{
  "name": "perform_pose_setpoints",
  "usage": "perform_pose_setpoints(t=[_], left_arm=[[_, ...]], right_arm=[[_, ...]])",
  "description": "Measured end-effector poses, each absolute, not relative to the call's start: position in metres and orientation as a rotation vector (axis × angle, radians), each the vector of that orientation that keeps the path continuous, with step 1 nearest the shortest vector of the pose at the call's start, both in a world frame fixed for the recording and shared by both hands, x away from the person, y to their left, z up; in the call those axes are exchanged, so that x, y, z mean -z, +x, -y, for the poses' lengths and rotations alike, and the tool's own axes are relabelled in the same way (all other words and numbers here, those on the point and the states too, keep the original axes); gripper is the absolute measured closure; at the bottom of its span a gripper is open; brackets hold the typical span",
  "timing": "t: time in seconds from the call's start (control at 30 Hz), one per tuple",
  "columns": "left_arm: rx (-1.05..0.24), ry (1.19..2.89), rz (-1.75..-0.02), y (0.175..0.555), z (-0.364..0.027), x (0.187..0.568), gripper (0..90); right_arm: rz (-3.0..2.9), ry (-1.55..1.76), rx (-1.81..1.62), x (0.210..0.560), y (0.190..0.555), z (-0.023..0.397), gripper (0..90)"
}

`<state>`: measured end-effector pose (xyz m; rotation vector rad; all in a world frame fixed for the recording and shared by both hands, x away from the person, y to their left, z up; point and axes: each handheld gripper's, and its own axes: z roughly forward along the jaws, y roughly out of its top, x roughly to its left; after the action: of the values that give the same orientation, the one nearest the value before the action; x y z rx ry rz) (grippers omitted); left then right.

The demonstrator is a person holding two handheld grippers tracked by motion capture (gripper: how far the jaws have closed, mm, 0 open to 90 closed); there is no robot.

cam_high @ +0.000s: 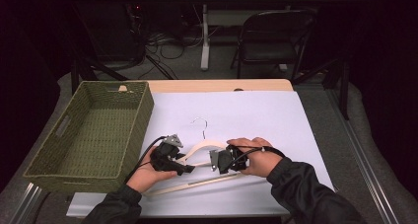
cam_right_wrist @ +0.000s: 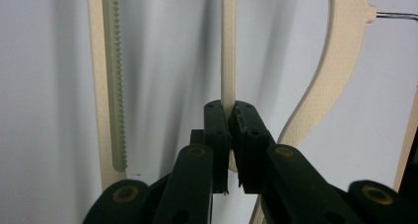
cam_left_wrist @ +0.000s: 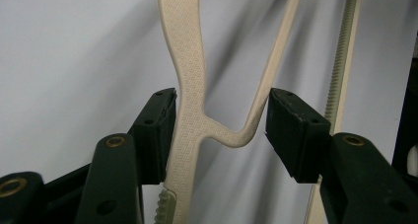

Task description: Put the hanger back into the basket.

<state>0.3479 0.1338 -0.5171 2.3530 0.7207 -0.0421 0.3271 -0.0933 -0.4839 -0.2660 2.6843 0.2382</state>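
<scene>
Both forearms wear dark, long sleeves (cam_high: pixel 300 187) with snug cuffs at the wrist. The left claw (cam_high: pixel 186 168) and the right claw (cam_high: pixel 215 161) are black blocks, each topped with a small grey three-cornered plate, and each trails a black cable. Seen close, their jaws are matt black bars with brass-coloured rivets, small screw holes and blocky square pads (cam_left_wrist: pixel 296 132).

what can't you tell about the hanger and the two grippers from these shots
- High view: where the left gripper and right gripper meet the hanger is too small, and the person's hands cover part of it.
- Left gripper view: the hanger's hook and far end are cut off by the top edge; whether the right-hand pad touches the thin strut is too close to call.
- Right gripper view: the hook wire runs off the right edge.
</scene>
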Motion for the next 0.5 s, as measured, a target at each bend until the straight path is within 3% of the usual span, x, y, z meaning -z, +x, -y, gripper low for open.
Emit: perform_pose_setpoints(t=[0.5], left_arm=[[0.011,2.397,-0.643,0.3395,-0.1348,0.5128,54.3]], right_arm=[[-2.675,-0.244,-0.254,0.4865,0.3292,0.0932,84.0]])
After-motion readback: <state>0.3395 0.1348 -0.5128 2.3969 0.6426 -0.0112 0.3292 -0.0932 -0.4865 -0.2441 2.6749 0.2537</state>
